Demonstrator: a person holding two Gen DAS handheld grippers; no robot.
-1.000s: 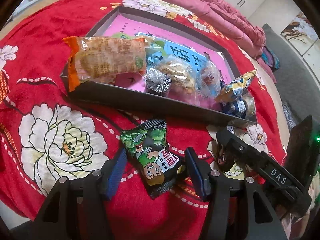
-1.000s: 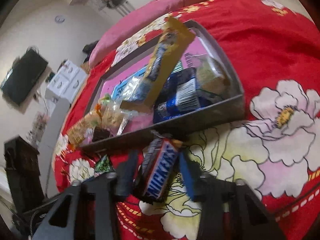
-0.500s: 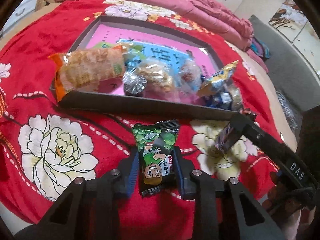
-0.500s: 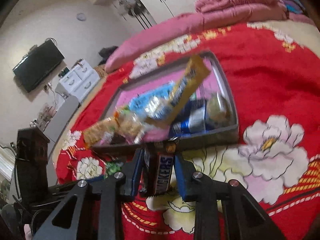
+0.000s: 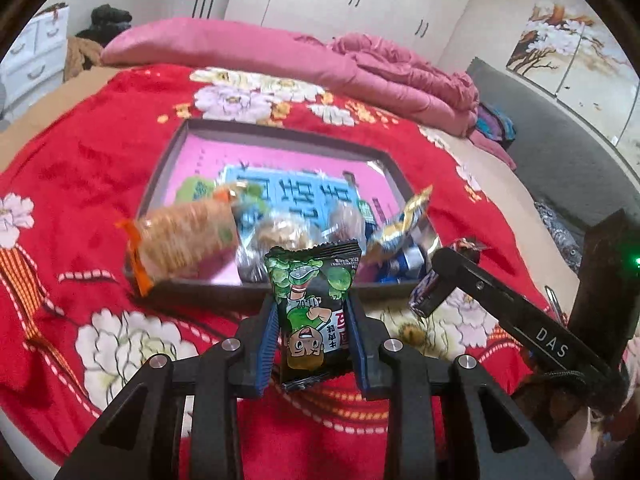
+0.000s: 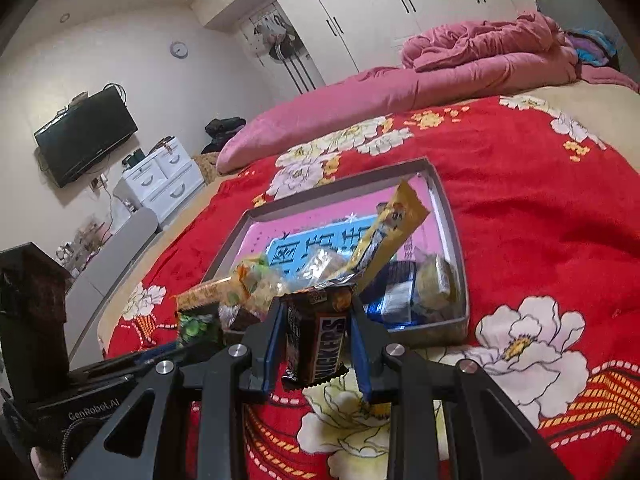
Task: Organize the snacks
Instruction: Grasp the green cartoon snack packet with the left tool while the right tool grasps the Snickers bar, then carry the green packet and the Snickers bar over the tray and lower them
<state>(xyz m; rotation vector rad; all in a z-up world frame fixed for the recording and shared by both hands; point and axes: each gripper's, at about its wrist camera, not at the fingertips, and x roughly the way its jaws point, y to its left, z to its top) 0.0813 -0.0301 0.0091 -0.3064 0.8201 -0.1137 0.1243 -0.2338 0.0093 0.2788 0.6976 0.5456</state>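
My left gripper [image 5: 314,332] is shut on a green and black snack packet [image 5: 312,304] and holds it upright above the red bedspread, just in front of the grey tray [image 5: 160,184]. My right gripper [image 6: 316,344] is shut on a Snickers bar [image 6: 318,340], lifted off the bedspread near the tray's [image 6: 452,220] front rim. The tray has a pink and blue liner and holds several snacks: an orange cracker pack [image 5: 180,240], clear-wrapped cookies [image 5: 280,236], a yellow bar [image 6: 384,236] and blue packets [image 6: 392,300]. The right gripper shows in the left wrist view [image 5: 430,292], the left one in the right wrist view [image 6: 192,336].
The tray lies on a bed with a red floral bedspread [image 6: 520,184]. Pink pillows and a bunched quilt [image 5: 360,68] lie behind it. A white drawer unit [image 6: 164,184] and a wall TV [image 6: 86,136] stand left of the bed, wardrobes [image 5: 340,0] behind it.
Both grippers closed on their snacks and lifted them off the bedspread. The left took the green packet, the right the Snickers bar. Both views now tilt up toward the room.
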